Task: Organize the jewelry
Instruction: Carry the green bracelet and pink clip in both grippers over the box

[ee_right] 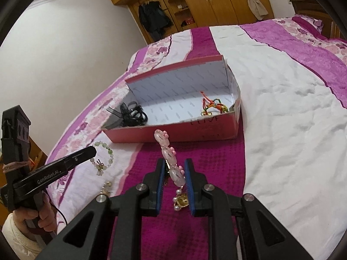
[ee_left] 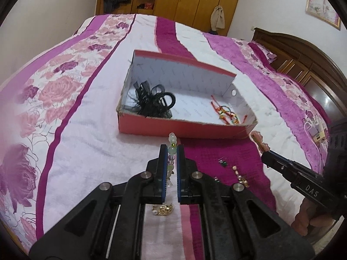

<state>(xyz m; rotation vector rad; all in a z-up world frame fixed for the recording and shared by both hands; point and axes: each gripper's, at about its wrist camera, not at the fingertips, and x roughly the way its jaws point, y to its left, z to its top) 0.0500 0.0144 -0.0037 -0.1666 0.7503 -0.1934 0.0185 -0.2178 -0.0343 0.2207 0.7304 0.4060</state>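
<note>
My left gripper (ee_left: 172, 150) is shut on a bracelet of pale green and white beads (ee_left: 172, 139), which sticks up past the fingertips above the bedspread. In the right wrist view the same green bracelet (ee_right: 110, 151) hangs as a loop from the left gripper (ee_right: 93, 150). My right gripper (ee_right: 174, 162) is shut on a chunky pink bead bracelet (ee_right: 166, 151), lifted off the bed. From the left wrist view, the right gripper (ee_left: 265, 152) and its pink bracelet (ee_left: 258, 138) are at the right. An open red shoebox (ee_left: 173, 129) (ee_right: 173, 135) lies just beyond both grippers.
The box holds a black hair accessory (ee_left: 151, 101) at its left and red cord bracelets (ee_left: 225, 112) at its right. On the bedspread lie a gold pearl brooch (ee_right: 181, 200), a gold piece (ee_left: 163, 209), a green earring (ee_left: 223, 163) and pink earrings (ee_left: 235, 169). Wardrobes stand behind the bed.
</note>
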